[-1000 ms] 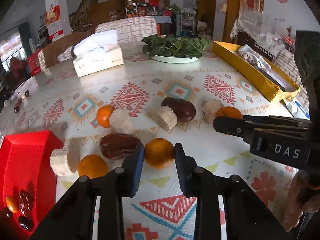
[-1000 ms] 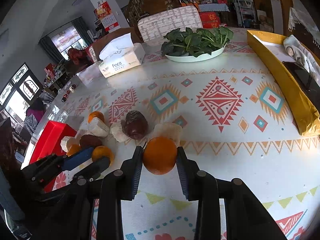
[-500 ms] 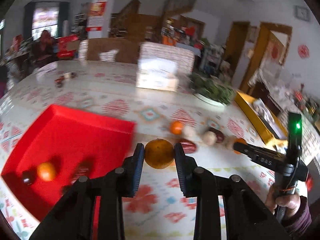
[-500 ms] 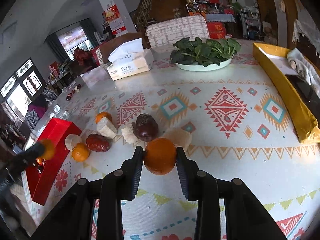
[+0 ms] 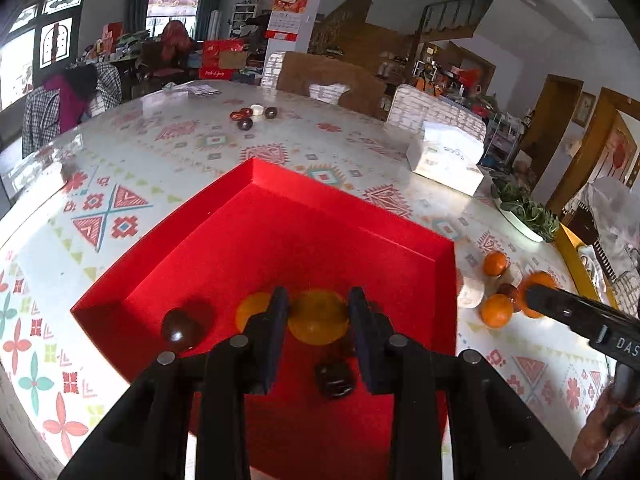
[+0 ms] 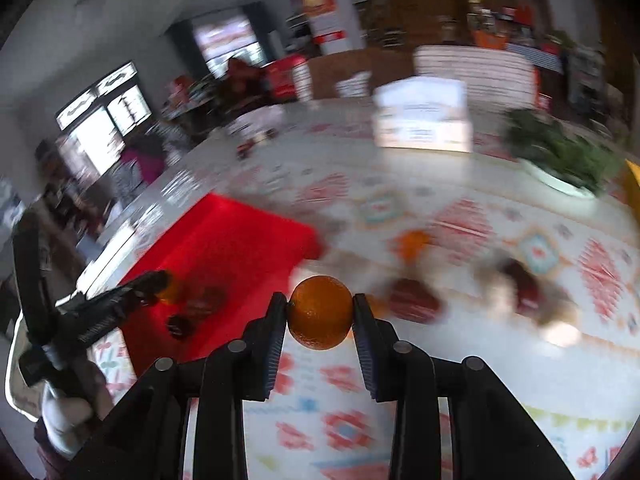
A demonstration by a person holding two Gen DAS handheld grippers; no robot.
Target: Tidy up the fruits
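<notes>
Each claw, left over the red tray, right beside it, is closed on a light, firm, roll-prone orange pinched across its middle.

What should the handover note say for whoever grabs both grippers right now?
Left gripper: shut on an orange, held over the red tray.
Right gripper: shut on a second orange, above the tablecloth beside the tray.
Done: one orange and some dark fruits already lie in the tray.
Left: drop both held oranges in, then fetch the loose oranges, dark fruits and pale pieces to the tray's right.
</notes>
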